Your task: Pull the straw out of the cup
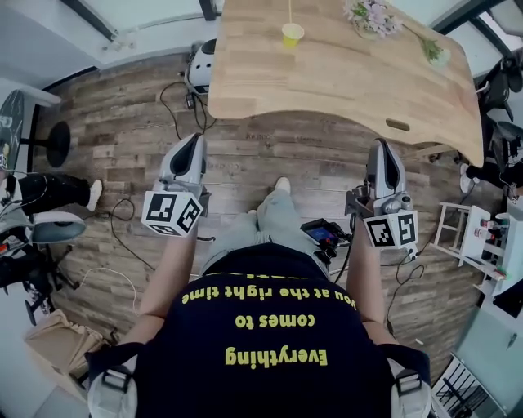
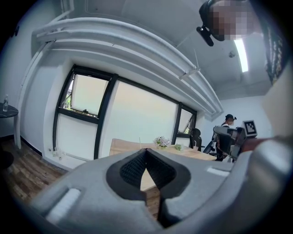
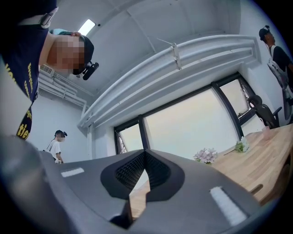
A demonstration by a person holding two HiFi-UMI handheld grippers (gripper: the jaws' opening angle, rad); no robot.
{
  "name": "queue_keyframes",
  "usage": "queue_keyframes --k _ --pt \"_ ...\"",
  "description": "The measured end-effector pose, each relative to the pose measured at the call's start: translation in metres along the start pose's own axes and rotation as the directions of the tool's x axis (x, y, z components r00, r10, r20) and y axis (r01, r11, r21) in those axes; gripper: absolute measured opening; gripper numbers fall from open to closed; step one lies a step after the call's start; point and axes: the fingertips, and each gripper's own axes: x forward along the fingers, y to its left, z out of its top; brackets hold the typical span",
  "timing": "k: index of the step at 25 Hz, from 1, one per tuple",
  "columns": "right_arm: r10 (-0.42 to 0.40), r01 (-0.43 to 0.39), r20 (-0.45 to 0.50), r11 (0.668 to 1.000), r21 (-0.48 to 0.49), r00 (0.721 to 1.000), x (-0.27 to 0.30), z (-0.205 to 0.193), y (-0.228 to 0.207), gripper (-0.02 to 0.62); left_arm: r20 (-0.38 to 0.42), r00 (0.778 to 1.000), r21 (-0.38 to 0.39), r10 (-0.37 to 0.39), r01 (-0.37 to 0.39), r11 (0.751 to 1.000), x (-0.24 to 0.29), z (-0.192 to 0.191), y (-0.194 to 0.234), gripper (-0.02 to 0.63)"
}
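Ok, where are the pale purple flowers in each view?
Head view: flowers at the top edge, right of centre.
Left gripper view: flowers near the centre, small.
Right gripper view: flowers right of centre, in the lower half.
Shared landmark: the wooden table they stand on.

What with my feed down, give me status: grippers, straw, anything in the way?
Left gripper shut, empty; right gripper shut, empty. Straw upright in yellow cup on table, untouched, out ahead. Only floor between, nothing blocking.
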Motion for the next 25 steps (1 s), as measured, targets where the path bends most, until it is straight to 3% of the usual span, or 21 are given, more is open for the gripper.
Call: queue_keyframes --k 11,25 --pt "0.072 -0.072 -0.007 0.997 0.011 0.997 0.06 0.008 -0.046 0.006 0.014 0.997 -0.012 0.072 -0.072 0.997 0.052 0.011 0.004 0.002" --pt "0.132 -0.132 -0.003 0.991 0.037 0.991 0.092 0.012 -0.102 0.006 0.028 0.987 -0.009 0.155 -0.155 0.988 0.097 0.017 -0.004 0.002"
